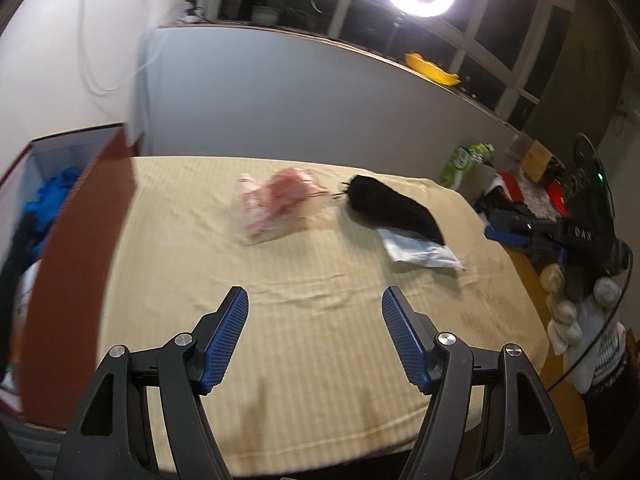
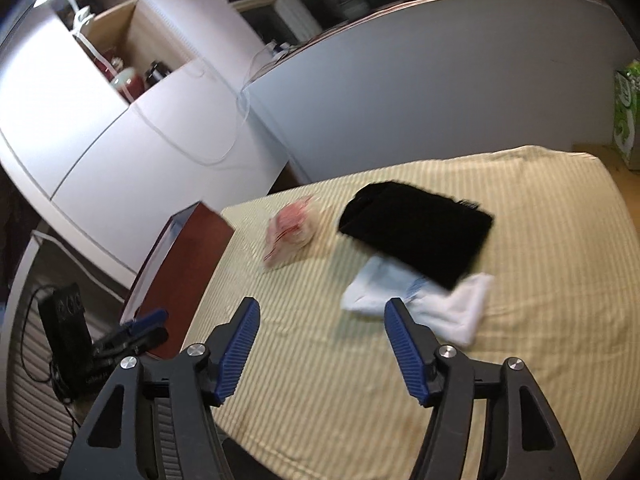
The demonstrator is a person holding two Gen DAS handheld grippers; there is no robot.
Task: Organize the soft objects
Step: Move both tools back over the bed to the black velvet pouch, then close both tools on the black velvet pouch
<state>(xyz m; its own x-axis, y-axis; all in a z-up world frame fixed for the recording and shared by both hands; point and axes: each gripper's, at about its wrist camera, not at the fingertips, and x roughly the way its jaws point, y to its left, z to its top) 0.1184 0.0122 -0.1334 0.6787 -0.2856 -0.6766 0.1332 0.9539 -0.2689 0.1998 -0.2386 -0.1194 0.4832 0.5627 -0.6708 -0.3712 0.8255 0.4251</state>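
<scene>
**Both grippers spread wide over the striped cloth, nothing picked up**

Blue pads first, since they fill the bottom of both views. Left gripper (image 1: pixel 315 304) has its jaws spread wide with nothing between them, hovering over the near part of the cloth (image 1: pixel 320 344). Right gripper (image 2: pixel 322 316) is the same deal: fingers wide apart, holding nothing. Its right pad (image 2: pixel 404 344) overlaps the near edge of the white item in the picture, but I honestly can't tell if it's touching or just above it.

Using the black cloth (image 1: pixel 394 206) as the landmark: it's a dark folded thing lying flat on the beige striped cloth, roughly mid-table. Its near corner sits on top of the white item (image 2: pixel 420 300), which pokes out from under it toward the camera. Pink bag (image 1: pixel 276 204), a clear plastic pouch with something pink and red inside, lies to the left of the black cloth, close but not touching.

Further left of that, off the table edge, there's a red box (image 1: pixel 72 240) with an open top and blue fabric (image 1: pixel 56 196) inside.

From the left view you can also see a gloved hand (image 1: pixel 576 312) to the right of the black cloth, past the table edge, wrapped round the other tool. Everything's a bit blurry.
</scene>
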